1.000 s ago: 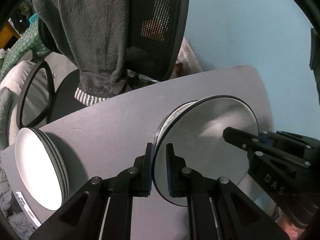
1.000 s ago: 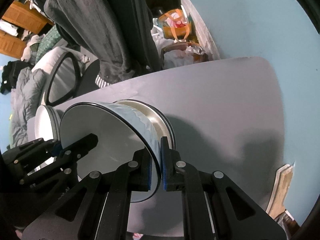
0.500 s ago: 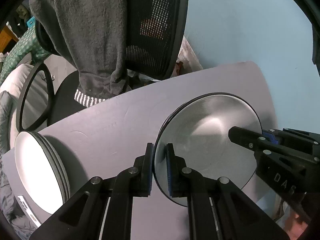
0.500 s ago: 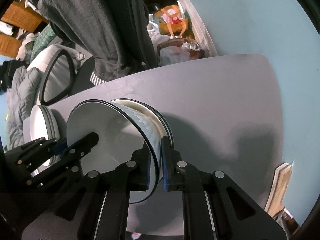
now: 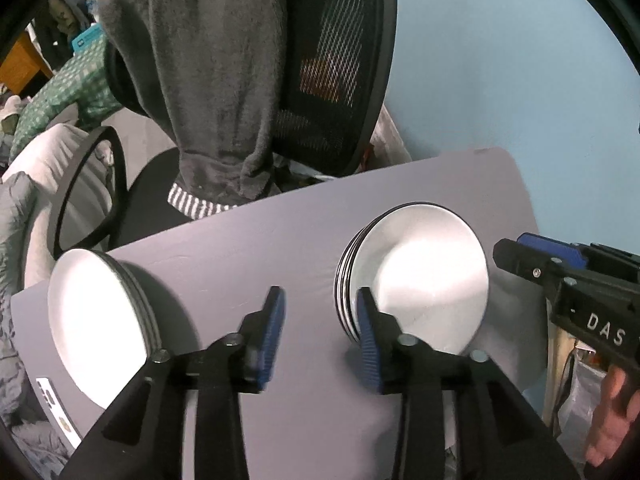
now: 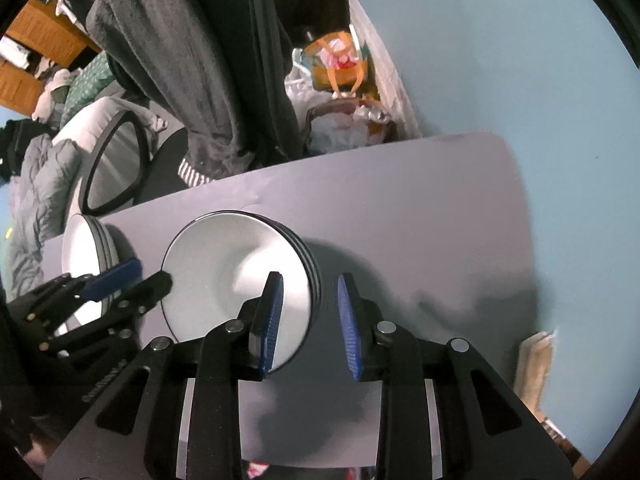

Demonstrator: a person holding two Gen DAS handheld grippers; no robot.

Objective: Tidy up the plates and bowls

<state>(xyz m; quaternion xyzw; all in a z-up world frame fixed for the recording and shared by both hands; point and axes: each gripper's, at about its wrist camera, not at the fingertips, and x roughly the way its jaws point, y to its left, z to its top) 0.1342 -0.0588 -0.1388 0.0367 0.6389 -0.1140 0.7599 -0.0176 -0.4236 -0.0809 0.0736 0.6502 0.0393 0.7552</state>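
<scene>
A stack of white black-rimmed bowls [image 5: 424, 280] sits on the grey table [image 5: 248, 248]; it also shows in the right wrist view [image 6: 236, 272]. A stack of white plates [image 5: 100, 324] lies at the table's left, seen too in the right wrist view [image 6: 86, 248]. My left gripper [image 5: 320, 336] is open, its right finger beside the bowl stack's left rim. My right gripper [image 6: 308, 320] is open, straddling the stack's right rim without gripping. Each gripper shows in the other's view: the right one [image 5: 560, 276], the left one [image 6: 116, 284].
A black mesh office chair [image 5: 332, 64] draped with a dark grey garment [image 5: 208, 80] stands behind the table. A light blue wall [image 5: 500, 60] is at the right. Bags and clutter [image 6: 340, 92] lie on the floor beyond the table. A phone-like card [image 5: 52, 400] lies at the table's left corner.
Both grippers opened and let go of the top bowl, which now rests nested on the bowl stack. Both grippers drew back slightly from its rim.
</scene>
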